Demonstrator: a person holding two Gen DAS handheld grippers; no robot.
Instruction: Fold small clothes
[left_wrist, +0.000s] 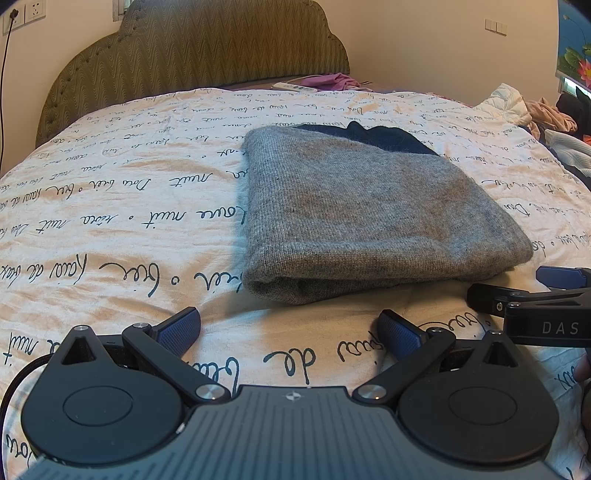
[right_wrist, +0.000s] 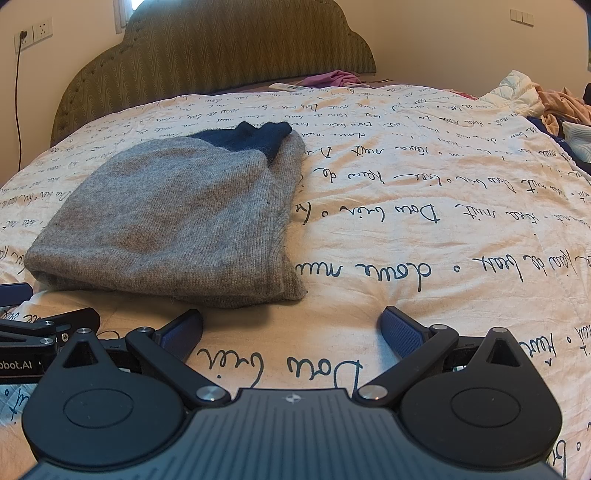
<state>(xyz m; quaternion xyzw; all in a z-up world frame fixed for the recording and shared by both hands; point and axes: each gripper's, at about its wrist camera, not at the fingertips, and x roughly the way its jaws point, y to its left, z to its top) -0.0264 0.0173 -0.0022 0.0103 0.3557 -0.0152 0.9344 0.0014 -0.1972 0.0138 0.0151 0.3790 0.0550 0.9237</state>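
A grey knit garment (left_wrist: 369, 218) lies folded flat on the bed, with a dark navy part (left_wrist: 373, 138) showing at its far end. It also shows in the right wrist view (right_wrist: 173, 225), left of centre. My left gripper (left_wrist: 290, 332) is open and empty, low over the bedspread just in front of the garment's near edge. My right gripper (right_wrist: 291, 330) is open and empty, just in front of the garment's near right corner. The right gripper shows at the right edge of the left wrist view (left_wrist: 535, 306).
The white bedspread with black script (left_wrist: 110, 221) covers the bed. A green padded headboard (left_wrist: 192, 48) stands behind. A pink cloth (left_wrist: 332, 81) and a white power strip (left_wrist: 293, 87) lie near the headboard. A pile of clothes (right_wrist: 546, 99) lies at the far right.
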